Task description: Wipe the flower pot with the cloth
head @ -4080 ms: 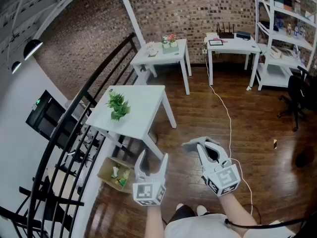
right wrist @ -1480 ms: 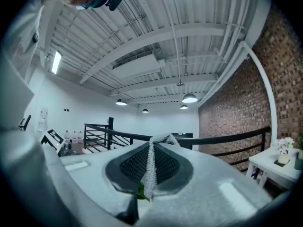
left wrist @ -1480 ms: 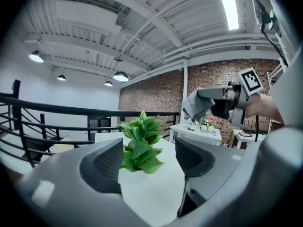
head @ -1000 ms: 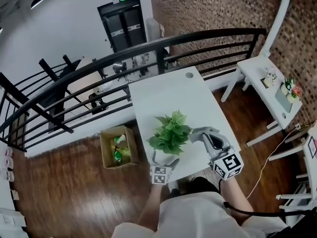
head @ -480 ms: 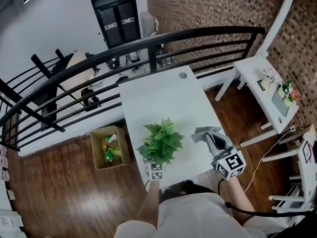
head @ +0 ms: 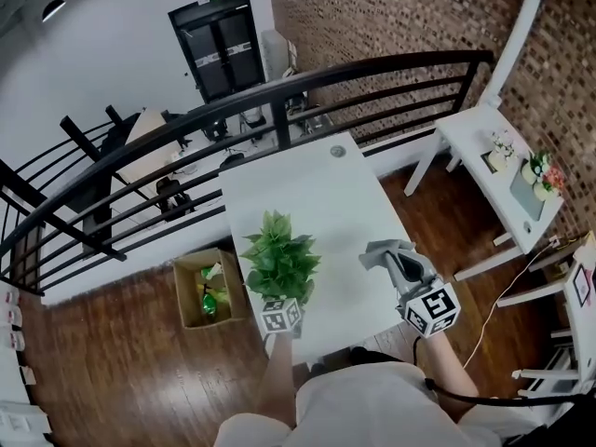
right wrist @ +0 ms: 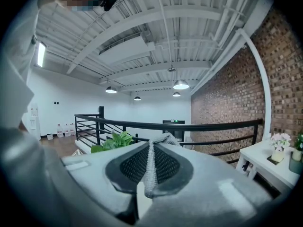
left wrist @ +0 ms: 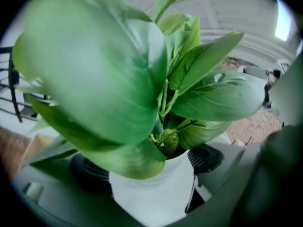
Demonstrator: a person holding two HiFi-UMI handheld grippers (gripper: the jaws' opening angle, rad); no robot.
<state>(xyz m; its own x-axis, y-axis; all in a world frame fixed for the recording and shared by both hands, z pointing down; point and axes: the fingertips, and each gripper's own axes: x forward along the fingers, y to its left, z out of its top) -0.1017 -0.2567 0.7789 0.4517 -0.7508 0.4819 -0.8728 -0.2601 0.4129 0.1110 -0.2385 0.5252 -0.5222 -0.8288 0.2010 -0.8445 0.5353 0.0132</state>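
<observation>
A leafy green plant (head: 279, 254) in a white flower pot (left wrist: 154, 197) stands near the front left of the white table (head: 317, 194). My left gripper (head: 282, 298) reaches in under the leaves. Its jaws are closing with the pot between the pads (left wrist: 206, 157), and a dark gap still shows at the right pad. To the plant's right, over the table's front right part, my right gripper (head: 400, 270) is shut on a grey cloth (head: 384, 250). In the right gripper view the cloth (right wrist: 150, 167) is pinched between the pads. Leaves hide most of the pot in the head view.
A black railing (head: 279, 91) runs behind and to the left of the table. An open cardboard box (head: 205, 291) sits on the wooden floor at the left. A second white table (head: 494, 147) with small flower pots (head: 538, 170) stands at the right.
My left gripper has slid forward under the leaves and its jaws now stand either side of the pot. The plant sits farther left of the cloth than a second ago.
</observation>
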